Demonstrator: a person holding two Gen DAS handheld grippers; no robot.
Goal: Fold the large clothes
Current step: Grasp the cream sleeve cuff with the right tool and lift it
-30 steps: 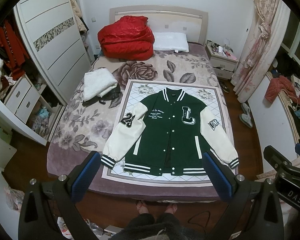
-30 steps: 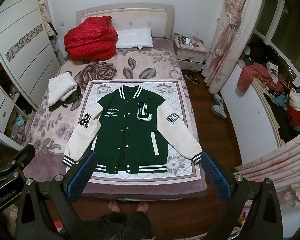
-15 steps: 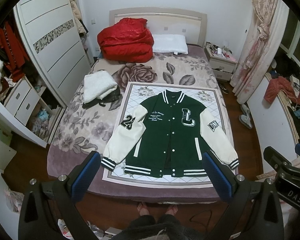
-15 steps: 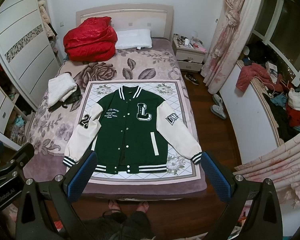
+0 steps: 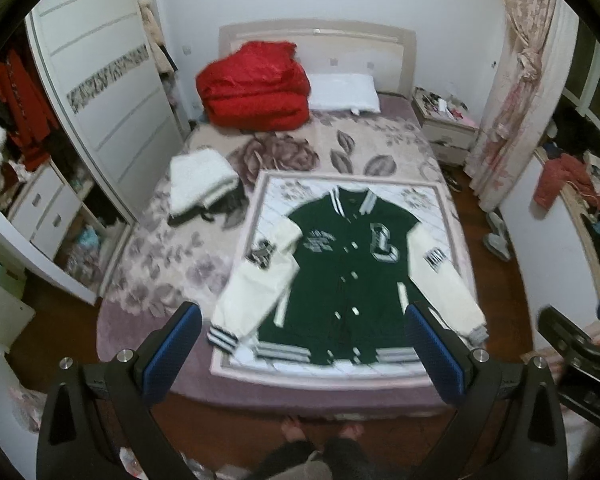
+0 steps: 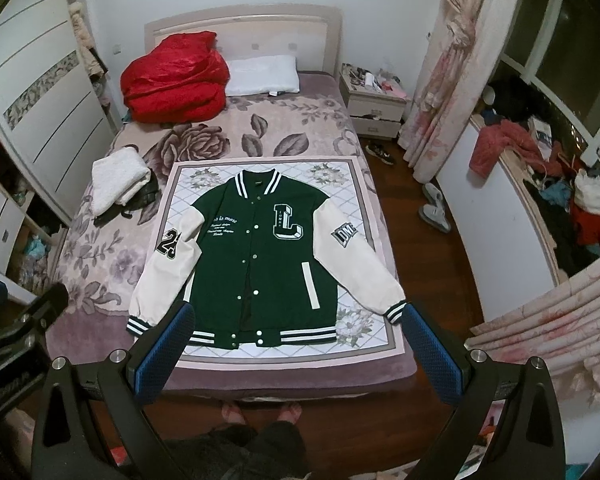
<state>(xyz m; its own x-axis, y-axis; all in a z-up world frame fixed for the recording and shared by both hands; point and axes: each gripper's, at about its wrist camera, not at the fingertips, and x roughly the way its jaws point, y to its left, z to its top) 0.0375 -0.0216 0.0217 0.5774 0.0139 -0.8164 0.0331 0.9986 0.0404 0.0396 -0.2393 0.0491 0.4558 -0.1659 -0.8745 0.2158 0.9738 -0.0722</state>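
A green varsity jacket (image 6: 260, 256) with cream sleeves lies flat and buttoned, front up, on a quilted mat (image 6: 340, 344) at the foot of the bed. It also shows, blurred, in the left wrist view (image 5: 352, 276). My left gripper (image 5: 300, 356) is open and empty, held high above the bed's foot edge. My right gripper (image 6: 296, 352) is open and empty, also high above the foot edge. Neither touches the jacket.
A red duvet (image 6: 176, 80) and white pillow (image 6: 264, 76) lie at the headboard. A folded white garment (image 6: 118, 180) lies on the bed's left side. Wardrobe (image 5: 104, 92) stands left, nightstand (image 6: 374, 106) and curtain (image 6: 448, 68) right. The person's feet (image 6: 260, 412) stand at the bed's foot.
Both views have shifted slightly, and the left wrist view is now motion-blurred. The jacket has not moved and both grippers stay open.
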